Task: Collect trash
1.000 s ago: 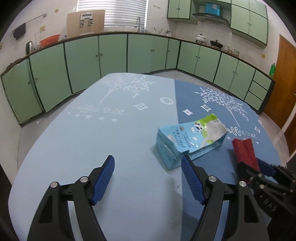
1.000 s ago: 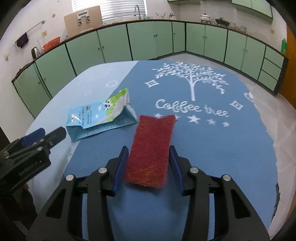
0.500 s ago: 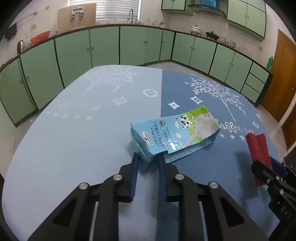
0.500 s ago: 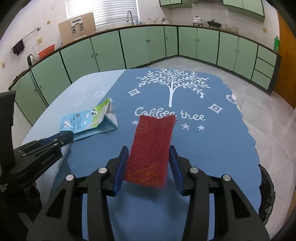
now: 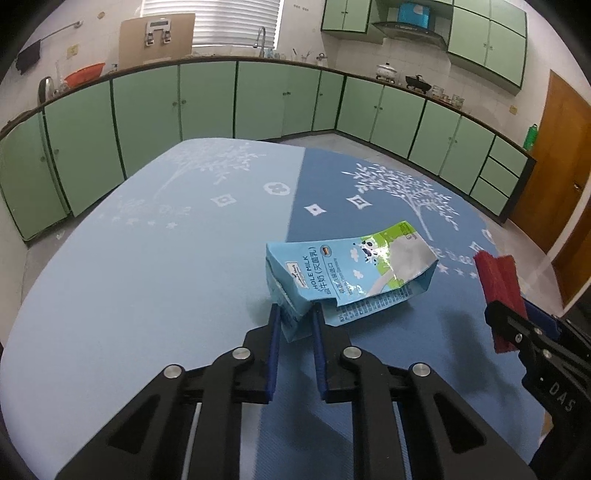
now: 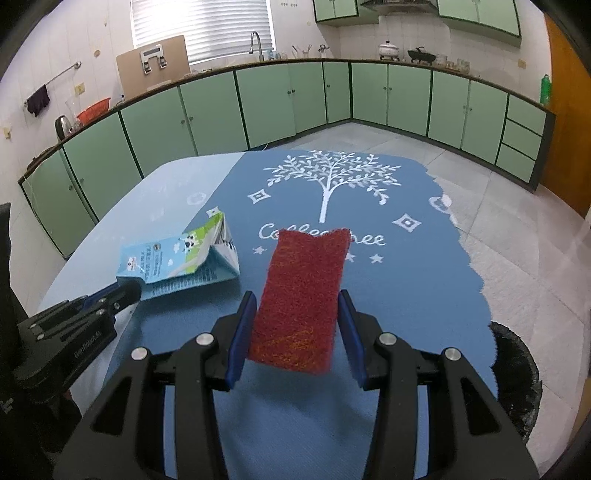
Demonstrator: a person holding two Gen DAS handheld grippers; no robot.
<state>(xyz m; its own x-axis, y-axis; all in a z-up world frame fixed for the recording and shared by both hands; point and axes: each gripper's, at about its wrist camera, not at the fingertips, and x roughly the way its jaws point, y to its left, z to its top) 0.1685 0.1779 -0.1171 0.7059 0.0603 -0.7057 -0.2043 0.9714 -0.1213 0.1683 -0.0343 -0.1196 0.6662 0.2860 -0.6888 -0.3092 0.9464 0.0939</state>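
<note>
Trash on the table point(image 5: 129, 295) comes to two pieces: one crushed milk carton point(image 5: 347, 273) and one red scouring pad point(image 6: 304, 295). There are two hand-held grippers. The left gripper point(image 5: 295, 325) is nearly closed, its blue pads pinching the carton's near corner; the carton lies near the middle of the blue cloth. The right gripper point(image 6: 297, 325), off to the right, stands partly open, clamping the pad by its long edges, off the cloth.

Dim, cool indoor light; far window point(image 6: 201, 27) blown out, fisheye edges warped and vignetted, carton point(image 5: 347, 275) glare, possibly slight softness.
</note>
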